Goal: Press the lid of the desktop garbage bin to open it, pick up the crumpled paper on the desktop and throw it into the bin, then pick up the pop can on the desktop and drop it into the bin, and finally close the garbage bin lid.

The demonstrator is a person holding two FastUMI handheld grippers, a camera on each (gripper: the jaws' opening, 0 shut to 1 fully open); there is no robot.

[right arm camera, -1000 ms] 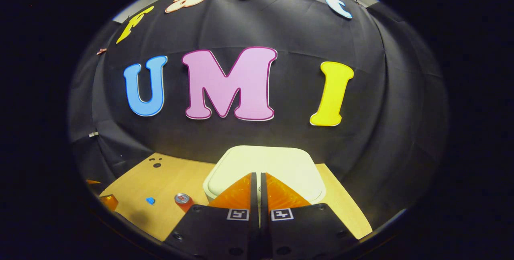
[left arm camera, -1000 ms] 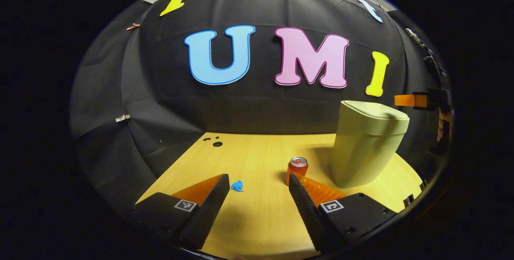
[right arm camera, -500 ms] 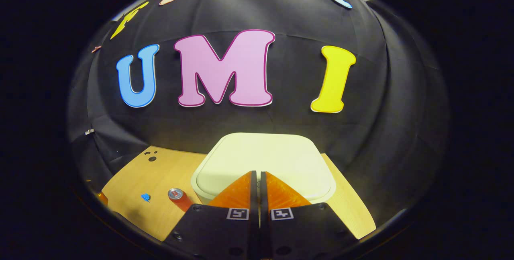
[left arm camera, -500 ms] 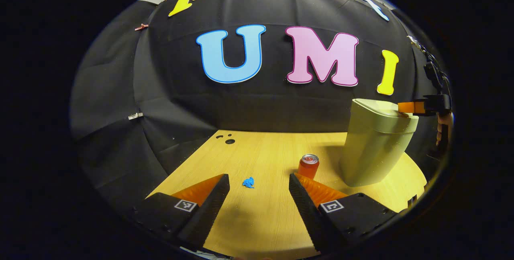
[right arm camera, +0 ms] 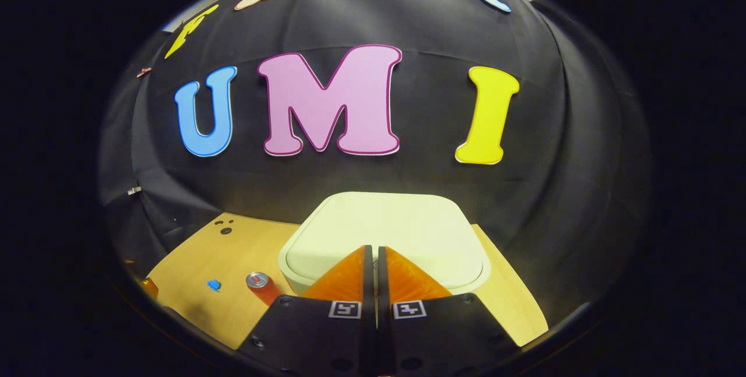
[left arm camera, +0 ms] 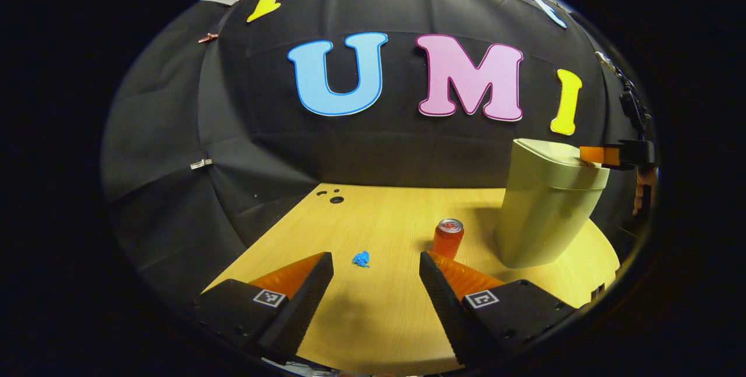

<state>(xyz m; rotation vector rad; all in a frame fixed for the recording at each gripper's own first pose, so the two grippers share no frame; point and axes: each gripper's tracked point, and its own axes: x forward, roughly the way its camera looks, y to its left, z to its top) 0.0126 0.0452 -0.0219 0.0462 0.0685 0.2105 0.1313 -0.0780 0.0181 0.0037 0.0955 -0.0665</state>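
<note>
Right hand-held gripper (right arm camera: 372, 252) fingers together, tips on bin lid (right arm camera: 384, 228); left hand-held gripper (left arm camera: 376, 263) wide above desk (left arm camera: 379, 319).

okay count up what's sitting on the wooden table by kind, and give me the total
Pale green plastic garbage bin, lid shut: 1
Orange-red metal pop can, upright: 1
Small blue crumpled paper: 1
Total: 3
</note>
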